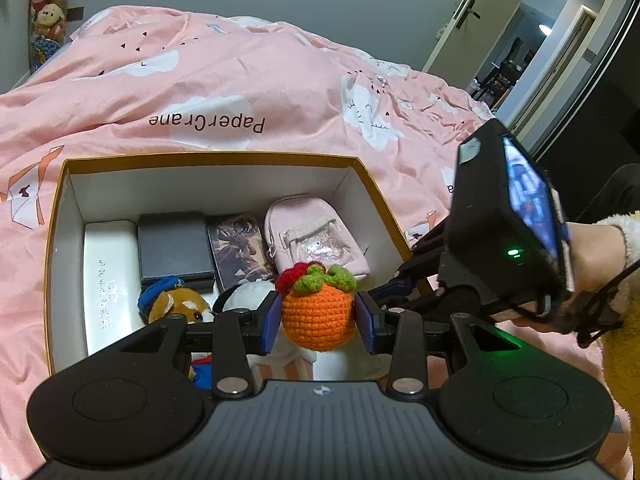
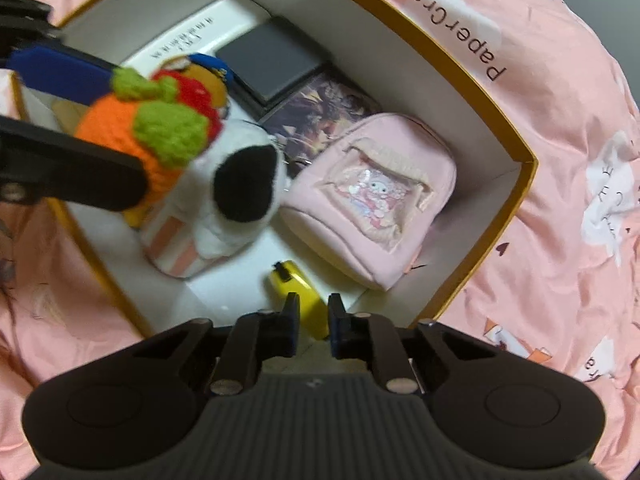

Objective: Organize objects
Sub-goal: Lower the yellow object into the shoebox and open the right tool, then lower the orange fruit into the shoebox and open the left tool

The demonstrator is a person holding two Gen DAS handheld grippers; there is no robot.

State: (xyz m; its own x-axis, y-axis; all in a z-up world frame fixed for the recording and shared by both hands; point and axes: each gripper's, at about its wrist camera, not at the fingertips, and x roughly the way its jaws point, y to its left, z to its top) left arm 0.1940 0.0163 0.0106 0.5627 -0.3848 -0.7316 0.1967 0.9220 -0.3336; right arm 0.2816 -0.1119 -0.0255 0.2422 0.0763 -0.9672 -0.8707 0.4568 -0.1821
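From the left wrist camera, the left gripper [image 1: 319, 316] is clenched on one crocheted orange fruit [image 1: 318, 312], its blue pads [image 1: 273, 318] pressing the yarn from both sides. The fruit hangs above the open cardboard box [image 1: 208, 159] that rests on the pink duvet [image 1: 224, 80], most likely so it can be lowered in among what is already there. Along the box's far side lie four flat items side by side: one white case [image 1: 107, 280], one dark grey box [image 1: 174, 246], one illustrated card box [image 1: 238, 250] and one small pink backpack pouch [image 1: 316, 230]. The row probably saves floor space. Nearer sit one brown plush dog with a blue cap [image 1: 176, 304] and one white plush with black ears [image 1: 248, 292]. The right gripper's body [image 1: 508, 224] shows at the right edge, reaching towards the box.

From the right wrist camera, the right gripper [image 2: 314, 324] has its fingers [image 2: 290, 320] on either side of one yellow object [image 2: 298, 292] lying on the box floor beside the pouch [image 2: 376, 196]. I cannot tell whether the pads are squeezing it or only near it. The fruit [image 2: 128, 128] is blurred at upper left, held over the white plush [image 2: 236, 196], which sits in one pink-striped cup [image 2: 176, 248]. The free floor around the yellow object looks like the likeliest landing spot
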